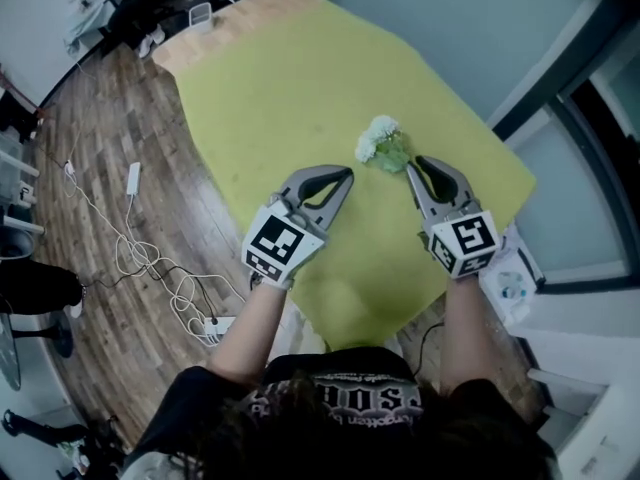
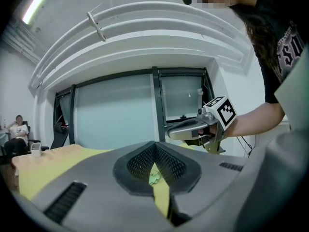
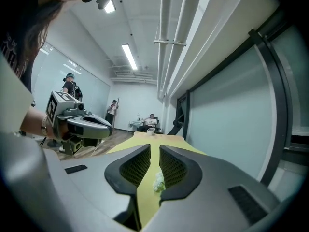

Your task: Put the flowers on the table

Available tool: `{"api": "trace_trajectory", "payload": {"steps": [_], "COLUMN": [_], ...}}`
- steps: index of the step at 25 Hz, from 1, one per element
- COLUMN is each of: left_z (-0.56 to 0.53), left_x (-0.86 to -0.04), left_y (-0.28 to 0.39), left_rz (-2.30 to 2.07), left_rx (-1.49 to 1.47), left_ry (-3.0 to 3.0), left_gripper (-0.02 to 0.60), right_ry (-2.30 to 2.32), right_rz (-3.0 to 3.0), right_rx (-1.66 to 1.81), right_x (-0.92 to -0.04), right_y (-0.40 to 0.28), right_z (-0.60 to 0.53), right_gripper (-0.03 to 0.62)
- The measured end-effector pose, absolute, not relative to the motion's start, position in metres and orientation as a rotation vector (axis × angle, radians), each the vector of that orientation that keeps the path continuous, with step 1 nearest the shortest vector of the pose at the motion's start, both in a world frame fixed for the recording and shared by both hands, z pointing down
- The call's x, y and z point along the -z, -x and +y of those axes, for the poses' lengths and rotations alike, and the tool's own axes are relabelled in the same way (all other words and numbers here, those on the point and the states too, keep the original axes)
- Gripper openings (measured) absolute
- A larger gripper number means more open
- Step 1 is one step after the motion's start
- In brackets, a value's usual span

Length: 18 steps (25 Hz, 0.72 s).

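Note:
A small bunch of white flowers (image 1: pixel 380 143) with green leaves lies on the yellow-green table (image 1: pixel 300 78), near its right side. Both grippers hover above the table just short of the flowers, pointing level. My left gripper (image 1: pixel 346 175) is to the flowers' left, its fingertips touching and nothing held; its own view (image 2: pixel 155 145) shows a bit of green leaf (image 2: pixel 154 178) below the pads. My right gripper (image 1: pixel 412 164) is on the flowers' right. Its jaws (image 3: pixel 154 146) stand a narrow slit apart with nothing between them, and the flowers (image 3: pixel 158 181) show through the slit on the table.
White cables and a power strip (image 1: pixel 150 263) lie on the wooden floor to the table's left. A glass wall runs along the table's right side. A white container (image 1: pixel 200 13) stands at the table's far end. A person (image 3: pixel 151 120) sits beyond that end.

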State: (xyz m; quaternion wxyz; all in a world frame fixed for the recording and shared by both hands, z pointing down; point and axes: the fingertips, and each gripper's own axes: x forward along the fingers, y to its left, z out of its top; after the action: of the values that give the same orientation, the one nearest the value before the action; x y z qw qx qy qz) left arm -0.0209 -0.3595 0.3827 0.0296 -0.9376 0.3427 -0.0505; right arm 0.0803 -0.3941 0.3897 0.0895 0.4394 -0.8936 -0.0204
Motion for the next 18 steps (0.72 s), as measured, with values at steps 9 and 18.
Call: {"api": "trace_trajectory", "payload": {"steps": [9,18], "left_z": [-0.313,-0.284], "left_x": [-0.36,-0.357], "left_y": [0.02,0.019], "left_rz": [0.956,0.953], "left_rx": [0.11,0.087], "left_ry": [2.897,2.927], "left_gripper": [-0.002,-0.002], "right_ry": [-1.441,-1.49], "right_rz": [-2.635,-2.618], "right_rx": [0.106,0.079], "right_x": [-0.366,-0.361], "right_y": [-0.077,-0.079], "right_z": [-0.331,-0.288], "right_gripper": [0.038,0.031]}}
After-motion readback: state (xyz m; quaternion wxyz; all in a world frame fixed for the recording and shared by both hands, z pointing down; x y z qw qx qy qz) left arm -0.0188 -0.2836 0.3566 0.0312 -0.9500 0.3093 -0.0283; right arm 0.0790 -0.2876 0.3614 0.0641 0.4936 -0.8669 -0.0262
